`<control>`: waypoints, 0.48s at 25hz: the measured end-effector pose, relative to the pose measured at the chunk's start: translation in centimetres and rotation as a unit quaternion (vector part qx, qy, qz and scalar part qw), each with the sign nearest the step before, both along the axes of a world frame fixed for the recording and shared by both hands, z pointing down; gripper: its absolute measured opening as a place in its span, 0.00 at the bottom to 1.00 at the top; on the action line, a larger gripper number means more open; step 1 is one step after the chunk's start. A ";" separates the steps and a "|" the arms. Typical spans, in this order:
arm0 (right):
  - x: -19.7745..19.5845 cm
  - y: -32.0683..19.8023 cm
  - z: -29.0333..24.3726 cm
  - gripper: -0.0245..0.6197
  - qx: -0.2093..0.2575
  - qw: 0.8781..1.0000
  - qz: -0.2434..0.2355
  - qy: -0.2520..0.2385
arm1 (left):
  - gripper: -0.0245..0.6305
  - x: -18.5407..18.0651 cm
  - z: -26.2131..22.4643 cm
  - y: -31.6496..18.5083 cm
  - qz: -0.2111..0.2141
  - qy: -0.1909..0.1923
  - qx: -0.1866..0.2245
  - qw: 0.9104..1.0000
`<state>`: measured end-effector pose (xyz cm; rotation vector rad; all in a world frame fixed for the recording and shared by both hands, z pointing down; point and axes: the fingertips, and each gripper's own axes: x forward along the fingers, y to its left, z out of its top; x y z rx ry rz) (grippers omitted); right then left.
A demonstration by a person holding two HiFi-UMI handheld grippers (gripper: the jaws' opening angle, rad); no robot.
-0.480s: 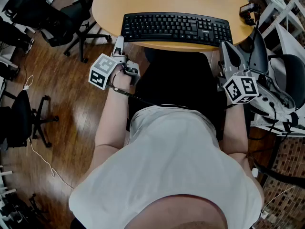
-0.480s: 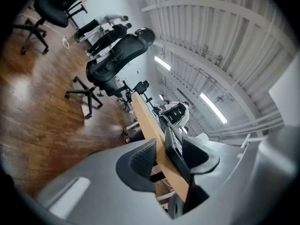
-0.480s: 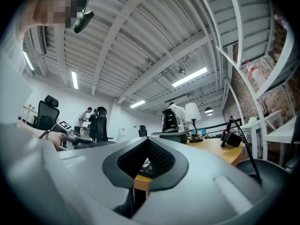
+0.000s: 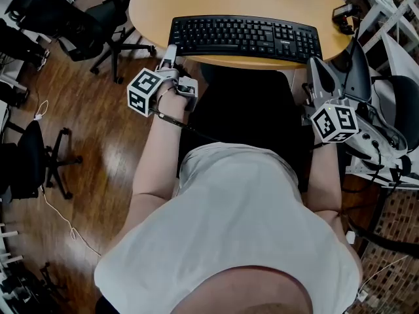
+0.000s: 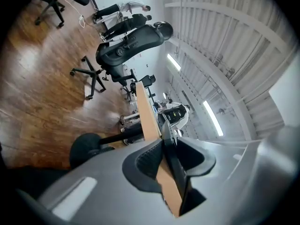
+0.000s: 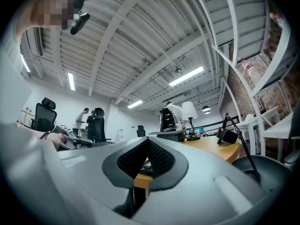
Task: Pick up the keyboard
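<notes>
A black keyboard (image 4: 245, 36) lies along the near edge of a round wooden table (image 4: 150, 8). My left gripper (image 4: 171, 51) is held level just off the keyboard's left end, at the table's rim, with its jaws shut and empty. In the left gripper view the closed pads (image 5: 150, 159) frame the table edge (image 5: 145, 116) and the keyboard's thin black side (image 5: 176, 168). My right gripper (image 4: 316, 63) sits just below the keyboard's right end, tilted slightly up, also shut on nothing. Its view looks over the tabletop (image 6: 211, 146) towards the keyboard (image 6: 98, 144).
Black office chairs (image 4: 72, 25) stand on the wooden floor to the left. A white shelf frame (image 4: 393, 18) and another chair (image 4: 393, 110) crowd the right side. A small black device (image 4: 342, 15) rests on the table's right rim. People stand far off in the room.
My left gripper has edged slightly up towards the table rim and the keyboard's left end. The right gripper has hardly moved.
</notes>
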<state>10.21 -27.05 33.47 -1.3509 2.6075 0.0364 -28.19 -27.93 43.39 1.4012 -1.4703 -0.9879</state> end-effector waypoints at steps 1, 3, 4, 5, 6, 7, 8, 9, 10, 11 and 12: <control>0.0 0.0 0.0 0.04 -0.001 1.000 0.001 0.000 | 0.53 0.1 0.1 0.2 0.001 0.011 0.003 1.000; 0.1 0.0 0.1 0.04 -0.004 1.000 0.004 -0.001 | 0.52 0.3 0.2 0.5 0.005 0.031 0.010 0.999; 0.2 0.0 0.1 0.04 -0.006 1.000 0.006 -0.002 | 0.52 0.4 0.2 0.7 0.008 0.038 0.013 0.999; 0.3 -0.1 0.1 0.04 -0.009 1.000 0.008 -0.004 | 0.52 0.4 0.2 0.9 0.010 0.043 0.015 0.999; 0.4 -0.2 0.1 0.04 -0.012 1.000 0.009 -0.008 | 0.52 0.3 0.1 1.2 0.012 0.045 0.016 0.999; 0.5 -0.3 0.2 0.04 -0.014 1.000 0.010 -0.013 | 0.52 0.2 0.1 1.4 0.013 0.045 0.017 0.999; 0.6 -0.4 0.2 0.04 -0.016 1.000 0.011 -0.017 | 0.52 0.0 0.0 1.6 0.013 0.045 0.017 0.999; 0.7 -0.5 0.3 0.04 -0.018 1.000 0.013 -0.020 | 0.52 -0.1 -0.1 1.8 0.013 0.046 0.018 0.999; 1.0 -0.7 0.4 0.04 -0.020 0.999 0.015 -0.022 | 0.52 -0.2 -0.2 1.9 0.012 0.047 0.018 0.999; 1.3 -1.0 0.5 0.04 -0.024 0.999 0.019 -0.022 | 0.51 -0.2 -0.2 1.9 0.011 0.047 0.019 0.999; 1.7 -1.3 0.7 0.04 -0.028 0.999 0.026 -0.023 | 0.51 -0.1 -0.2 1.9 0.011 0.047 0.019 0.999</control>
